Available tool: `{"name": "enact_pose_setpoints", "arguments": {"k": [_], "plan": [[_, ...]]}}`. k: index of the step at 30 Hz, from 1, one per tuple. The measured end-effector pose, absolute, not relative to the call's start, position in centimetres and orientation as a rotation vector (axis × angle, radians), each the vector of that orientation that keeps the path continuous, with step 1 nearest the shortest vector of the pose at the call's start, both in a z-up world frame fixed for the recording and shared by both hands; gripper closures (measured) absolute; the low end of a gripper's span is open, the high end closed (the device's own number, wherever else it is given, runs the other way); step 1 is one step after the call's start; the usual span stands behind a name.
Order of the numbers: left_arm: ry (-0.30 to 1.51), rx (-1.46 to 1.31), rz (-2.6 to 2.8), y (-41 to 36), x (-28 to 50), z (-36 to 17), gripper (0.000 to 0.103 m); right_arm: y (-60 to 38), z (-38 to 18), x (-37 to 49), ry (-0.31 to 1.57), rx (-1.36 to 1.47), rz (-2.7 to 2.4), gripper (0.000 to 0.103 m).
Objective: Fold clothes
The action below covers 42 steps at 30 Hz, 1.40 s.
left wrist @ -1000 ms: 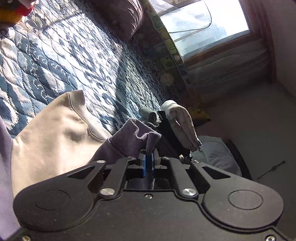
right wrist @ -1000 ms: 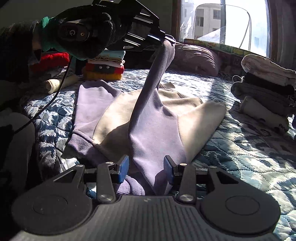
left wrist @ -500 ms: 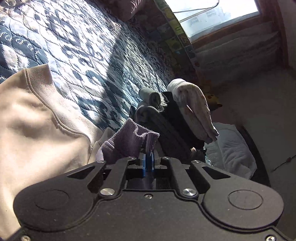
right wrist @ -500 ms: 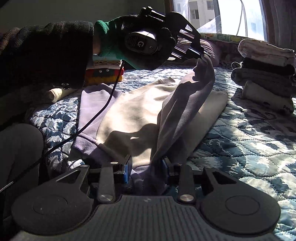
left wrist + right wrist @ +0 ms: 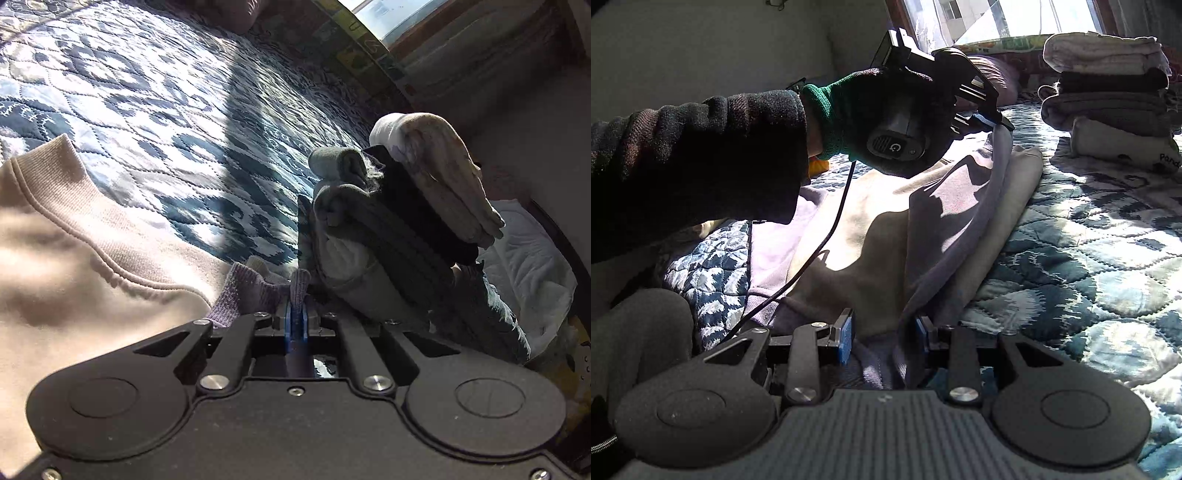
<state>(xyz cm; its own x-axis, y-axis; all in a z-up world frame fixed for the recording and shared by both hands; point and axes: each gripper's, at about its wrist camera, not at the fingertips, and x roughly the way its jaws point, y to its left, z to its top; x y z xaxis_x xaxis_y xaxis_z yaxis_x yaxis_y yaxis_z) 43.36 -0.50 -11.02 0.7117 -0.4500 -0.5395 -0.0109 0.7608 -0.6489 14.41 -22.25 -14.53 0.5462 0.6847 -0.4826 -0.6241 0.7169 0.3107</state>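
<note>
A cream sweatshirt [image 5: 92,277] with lavender sleeves lies flat on the blue quilted bed [image 5: 166,110]. My left gripper [image 5: 295,317] is shut on the ribbed lavender cuff [image 5: 251,291], low over the sweatshirt's far edge. In the right wrist view a gloved hand holds that left gripper [image 5: 1001,123], and the lavender sleeve [image 5: 960,206] drapes from it across the cream body [image 5: 860,229]. My right gripper [image 5: 882,336] is open at the near hem, with lavender fabric lying loosely between its blue pads.
A stack of folded clothes [image 5: 1108,103] stands on the quilt [image 5: 1071,258] just beyond the sweatshirt, close to the left gripper. A pillow [image 5: 997,77] lies by the window. A black cable [image 5: 827,236] hangs over the sweatshirt. White cloth [image 5: 528,258] lies past the bed's edge.
The left gripper has carried the sleeve cuff down and to the right across the sweatshirt's body, toward the folded stack. The right gripper has stayed open at the hem.
</note>
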Motion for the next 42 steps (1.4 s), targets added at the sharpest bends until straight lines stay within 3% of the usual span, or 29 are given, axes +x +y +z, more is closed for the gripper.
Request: {"name": "enact_pose_setpoints", "arguments": {"k": [7,8,10,12,22,24,25,26,27,32,35,37,42], "plan": [[0.745,-0.521,-0.254,-3.0,44.5,-10.9,0.100,-23.0,-14.9,15.2,0.645,0.198,0.773,0.068],[0.754,-0.470,-0.263,-3.7,44.7,-10.8,0.098,-23.1,-14.9,15.3,0.648,0.209,0.772,0.068],[0.763,-0.399,-0.285,-4.4,44.8,-10.6,0.082,-23.2,-14.9,15.4,0.652,0.225,0.768,0.069],[0.728,-0.394,-0.300,-3.9,44.2,-9.9,0.077,-23.4,-14.9,15.5,0.656,0.242,0.764,0.069],[0.730,-0.333,-0.249,-0.4,43.3,-9.7,0.072,-23.8,-15.1,16.0,0.671,0.303,0.748,0.068],[0.749,-0.331,-0.258,-0.6,43.5,-10.2,0.072,-23.8,-15.1,16.0,0.672,0.301,0.748,0.068],[0.753,-0.312,-0.260,-0.9,43.5,-10.4,0.077,-23.8,-15.1,16.0,0.672,0.301,0.748,0.068],[0.755,-0.285,-0.257,-1.2,43.5,-10.5,0.092,-23.8,-15.1,15.9,0.672,0.302,0.748,0.068],[0.734,-0.269,-0.244,-1.3,43.1,-10.2,0.097,-23.8,-15.1,16.0,0.673,0.303,0.749,0.068],[0.703,-0.278,-0.232,-1.0,43.0,-9.8,0.097,-23.7,-15.2,16.2,0.681,0.304,0.755,0.068],[0.738,-0.212,-0.216,-1.5,43.5,-10.4,0.094,-23.8,-15.1,16.2,0.682,0.311,0.754,0.068],[0.689,-0.185,-0.217,-1.4,42.5,-9.7,0.082,-24.0,-15.0,16.2,0.677,0.311,0.751,0.068],[0.683,-0.040,-0.368,-4.5,40.6,-8.8,0.082,-24.3,-15.0,16.1,0.676,0.316,0.747,0.069]]}}
